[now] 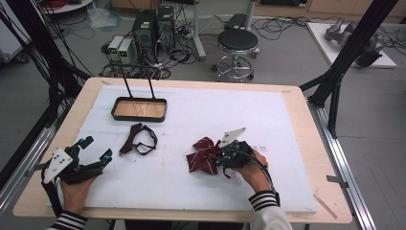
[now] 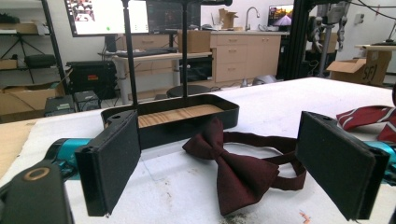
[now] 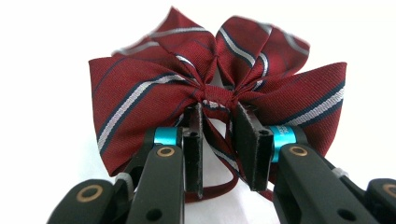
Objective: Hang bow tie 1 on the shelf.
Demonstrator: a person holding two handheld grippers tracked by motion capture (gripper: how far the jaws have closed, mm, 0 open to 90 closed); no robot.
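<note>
Right gripper (image 3: 217, 119) jaws pinch striped satin bow (image 3: 140, 88) — pleated knot.

A light wooden table (image 1: 313, 143) is covered by a white foam sheet (image 1: 201, 112). On the sheet, a black tray with a wooden floor (image 1: 139, 109) is seen near the far left. A dark maroon bow tie (image 1: 138, 139) is laid just in front of it, and a striped red bow (image 1: 203, 155) rests nearer the middle.

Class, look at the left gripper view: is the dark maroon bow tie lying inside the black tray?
No, the dark maroon bow tie lies on the white table cover in front of the black tray, outside its rim.
</note>
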